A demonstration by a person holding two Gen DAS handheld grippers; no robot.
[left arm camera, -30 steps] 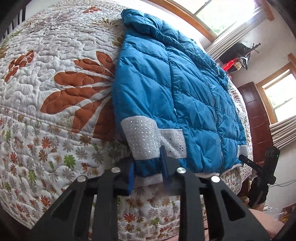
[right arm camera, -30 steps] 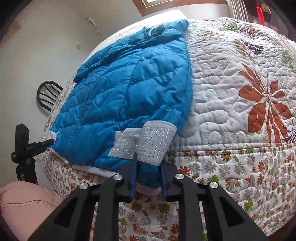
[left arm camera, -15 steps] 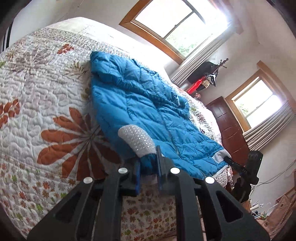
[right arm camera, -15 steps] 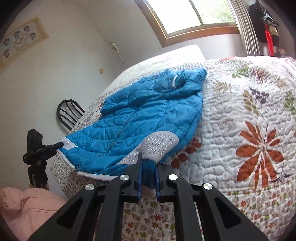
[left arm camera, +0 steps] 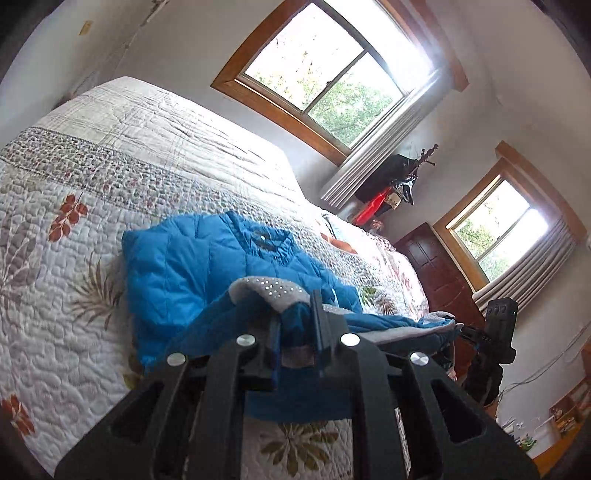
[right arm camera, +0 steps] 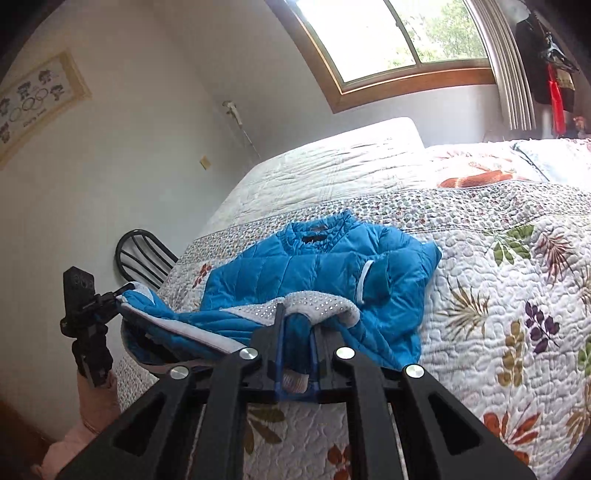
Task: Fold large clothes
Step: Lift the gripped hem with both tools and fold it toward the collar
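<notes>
The jacket (right arm camera: 332, 266) lies on the bed (right arm camera: 498, 288), collar toward the window (right arm camera: 399, 33). Each gripper (left arm camera: 295, 325) (right arm camera: 295, 332) holds a hem corner lifted over the jacket; a chair (right arm camera: 144, 258) stands beside the bed

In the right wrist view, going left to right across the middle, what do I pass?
Other gripper holding the hem → black chair → blue jacket → floral quilt.

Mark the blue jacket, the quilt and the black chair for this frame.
blue jacket (right arm camera: 325, 262): right wrist view, on its quilted upper back below the collar.
quilt (right arm camera: 517, 302): right wrist view, on bare leaf-patterned fabric.
black chair (right arm camera: 142, 254): right wrist view, on its curved backrest.
</notes>
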